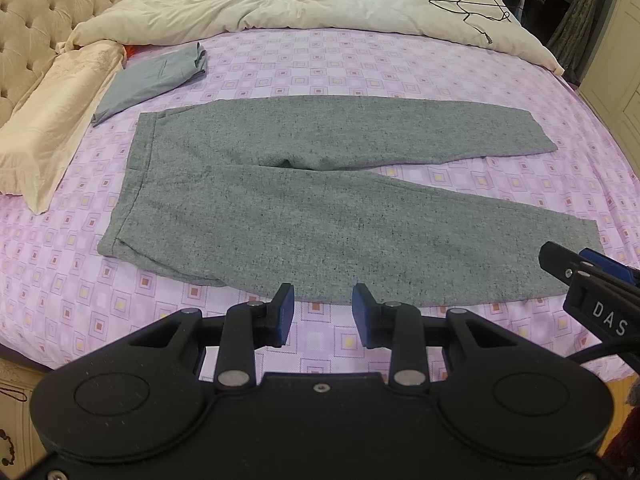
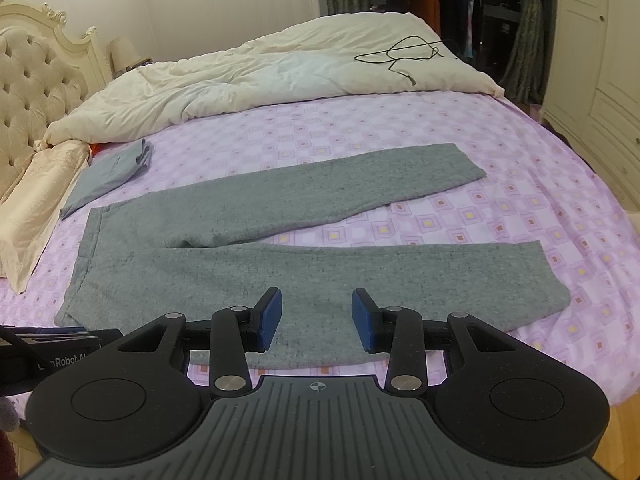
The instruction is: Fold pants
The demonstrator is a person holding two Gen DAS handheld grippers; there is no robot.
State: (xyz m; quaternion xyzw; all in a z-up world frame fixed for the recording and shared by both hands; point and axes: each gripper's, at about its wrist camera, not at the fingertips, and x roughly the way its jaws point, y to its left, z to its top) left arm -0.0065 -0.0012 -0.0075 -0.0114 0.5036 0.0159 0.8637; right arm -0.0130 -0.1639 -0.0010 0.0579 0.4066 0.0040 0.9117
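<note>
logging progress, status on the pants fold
Left gripper and right gripper open, empty. Grey pants flat, unfolded. Nothing on them.

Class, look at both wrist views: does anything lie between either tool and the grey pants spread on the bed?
Nothing visible does. The left tool and the right tool both hang open just short of the near edge of the pants, with only bare purple sheet in between. The folded blue garment lies beyond the waistband, clear of both.
</note>
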